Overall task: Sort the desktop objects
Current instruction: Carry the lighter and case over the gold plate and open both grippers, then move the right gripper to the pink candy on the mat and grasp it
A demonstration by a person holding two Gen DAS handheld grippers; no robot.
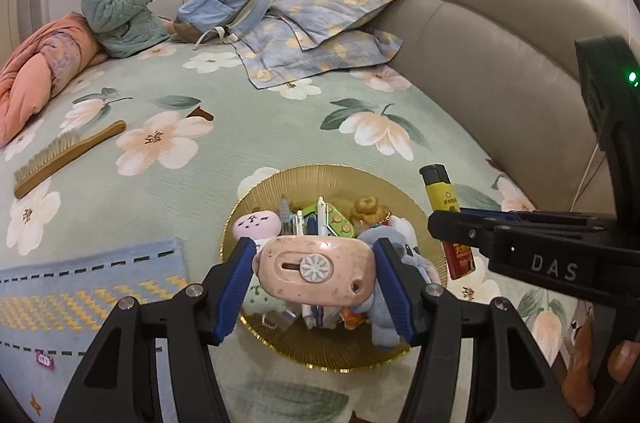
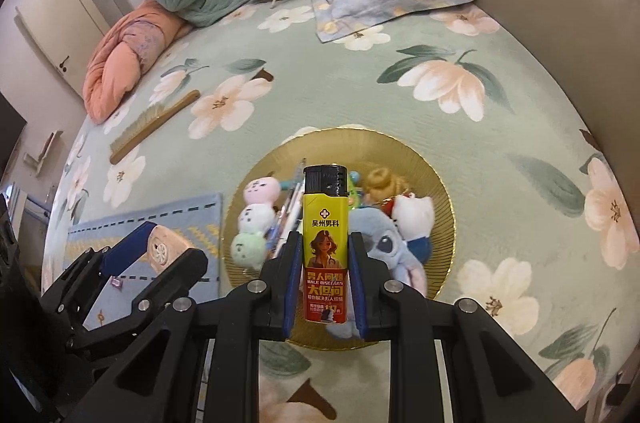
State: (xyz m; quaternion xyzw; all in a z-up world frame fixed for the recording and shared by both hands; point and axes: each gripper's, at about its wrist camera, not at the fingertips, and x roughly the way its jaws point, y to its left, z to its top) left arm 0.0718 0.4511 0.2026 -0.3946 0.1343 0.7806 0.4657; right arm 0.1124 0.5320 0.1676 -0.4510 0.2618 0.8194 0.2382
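Left gripper clamps a pink utility knife crosswise between its blue pads, jaws about half spread, pressing both ends. Knife has a white round slider knob in the middle and hangs over the gold plate.

Right gripper clamps a yellow lighter upright, jaws narrow, pads on both long sides. Black cap up, red band with print at the bottom. It also hangs over the gold plate, near plate centre in the right wrist view. In the left wrist view the lighter sits at 3 o'clock of the knife, just off the plate's rim there.

Plate holds a pile: a string of pink, white and green plush balls at 9 o'clock, pens in the middle, a blue plush and a white plush at 3 o'clock, a blond doll head at 1 o'clock.

Plate lies on a green floral bedspread. Blue towel at 9 o'clock of the plate, just beside it. Wooden brush at 10 o'clock, well apart. Far at 11–12 o'clock: peach quilt roll, a seated person in a green jacket, blue backpack, blue floral pillows. Beige headboard runs along the 2 o'clock side.
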